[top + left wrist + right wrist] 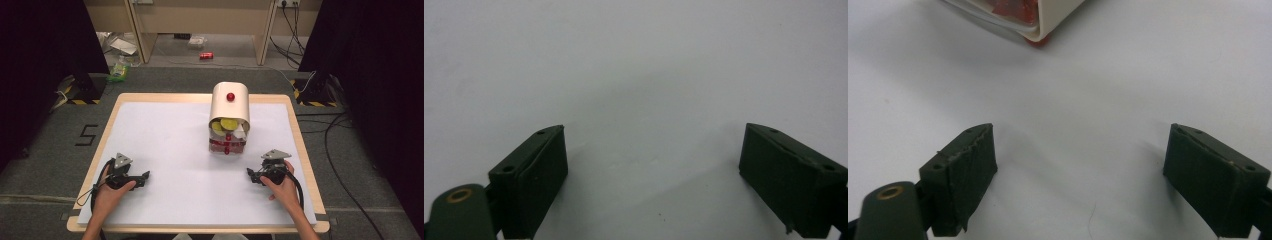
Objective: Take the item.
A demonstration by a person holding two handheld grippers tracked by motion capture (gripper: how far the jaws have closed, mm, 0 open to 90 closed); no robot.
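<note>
Item 1, left hand-held gripper [146, 175]: rests low on the tabletop [165, 150] at about 8 o'clock, held in the person's left hand [107, 196], jaws spread wide and empty. Likely a parked, ready pose, well apart from the work. Its own view looks over bare white sheet between the jaws.

Item 2, bread-bin style container [229, 117]: stands at about 1 o'clock of the tabletop's centre, cream roll-top lid with a red knob [230, 96] raised, so the front is open toward the person. Yellow round pieces [226, 124] lie inside; red parts show at the base. The open front probably invites a reach inward.

Item 3, right hand-held gripper [249, 173]: at about 4 o'clock, just short of the container, held by the right hand [284, 186], jaws wide apart, holding nothing.

View notes: the high view gives the lid, knob and contents; the right gripper view adds the container's lower corner [1048, 20] and a red foot [1038, 42] touching the sheet.
</note>
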